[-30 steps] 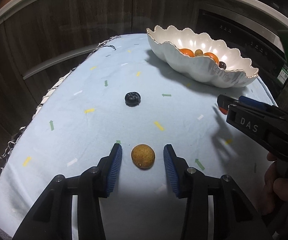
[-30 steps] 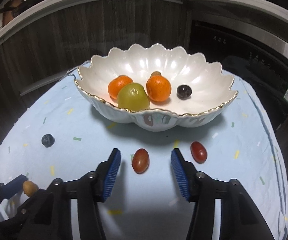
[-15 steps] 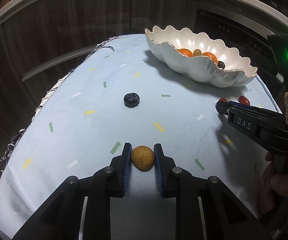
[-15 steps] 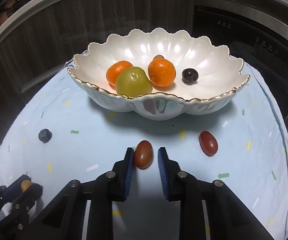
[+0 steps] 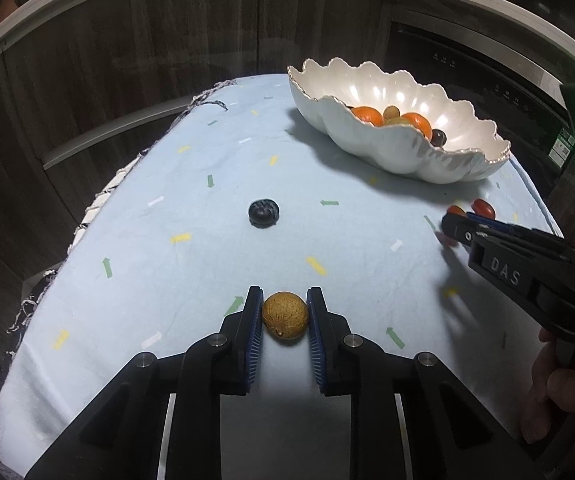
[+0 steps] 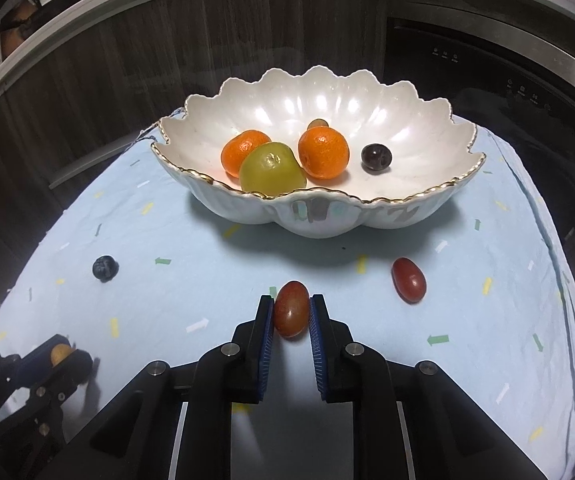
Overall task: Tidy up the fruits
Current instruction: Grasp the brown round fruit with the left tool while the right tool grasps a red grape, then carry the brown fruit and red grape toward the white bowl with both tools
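Five fruits already lie in the bowl [image 6: 427, 216]. In front of it, the right gripper [image 6: 291, 316] is clamped on a red fruit [image 6: 291, 309]. Far left of the bowl, the left gripper [image 5: 285, 316] clamps a brown fruit [image 5: 285, 315]. A second red fruit [image 6: 408, 280] and a dark berry [image 5: 263, 213] still wait on the cloth [image 5: 367, 264].

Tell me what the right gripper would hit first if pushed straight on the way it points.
The right gripper, shut on a red tomato and angled down, would likely press into the cloth, short of the bowl.
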